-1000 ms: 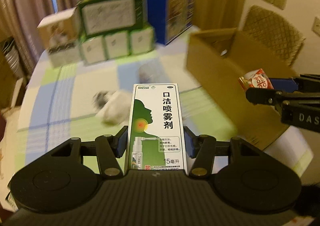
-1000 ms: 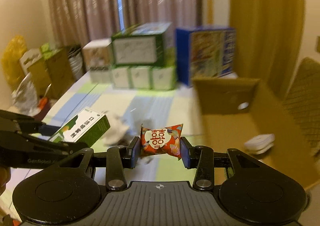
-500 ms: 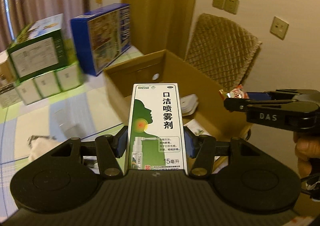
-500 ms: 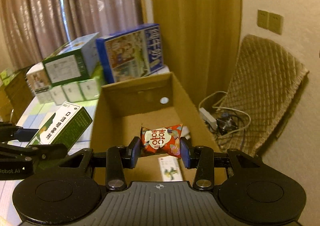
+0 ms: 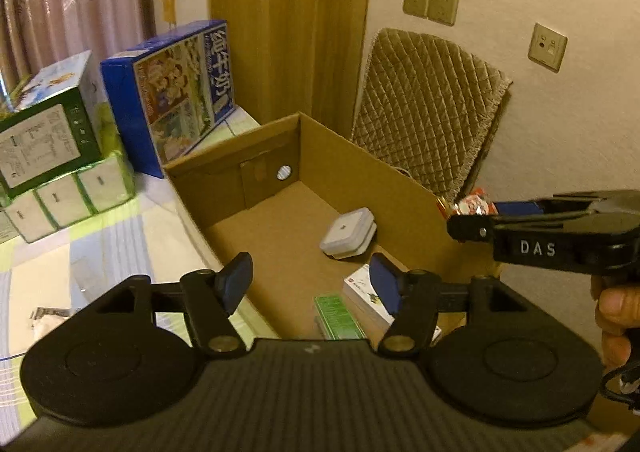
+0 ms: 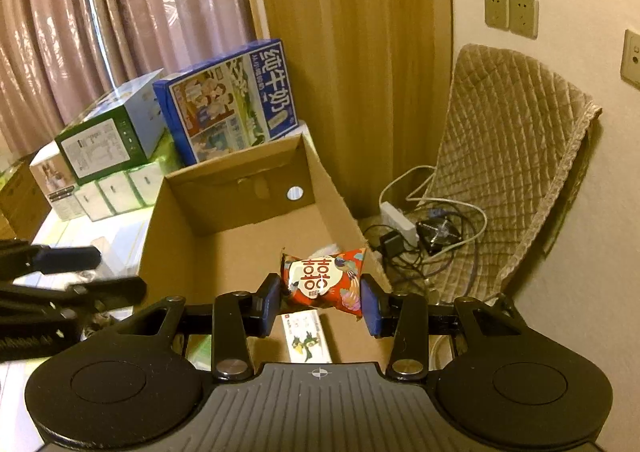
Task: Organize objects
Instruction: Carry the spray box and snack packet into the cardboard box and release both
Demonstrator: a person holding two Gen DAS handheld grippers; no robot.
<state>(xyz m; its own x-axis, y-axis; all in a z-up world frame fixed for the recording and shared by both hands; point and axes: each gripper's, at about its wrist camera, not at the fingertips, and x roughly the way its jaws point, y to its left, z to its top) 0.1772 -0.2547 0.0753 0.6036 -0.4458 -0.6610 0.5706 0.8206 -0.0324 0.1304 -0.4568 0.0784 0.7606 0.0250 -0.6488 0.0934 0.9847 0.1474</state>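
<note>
While the left gripper (image 5: 312, 288) hangs with its jaws apart and nothing between them, a green box (image 5: 339, 316) lies just below it inside the cardboard box (image 5: 360, 171); the right gripper (image 6: 320, 302) clamps a red packet (image 6: 323, 283) above that box's floor.

Looks like somebody's home, a living or dining room. There's pinkish curtains (image 6: 100, 11) across the upper left, a chair with a quilted cover (image 6: 508, 155) against the wall on the right, and a power strip with tangled cables (image 6: 404, 228) on the floor beside it. Left side has a table with a checked cloth (image 5: 100, 236) piled with milk cartons (image 6: 232, 99) and a cardboard box (image 6: 248, 219).
</note>
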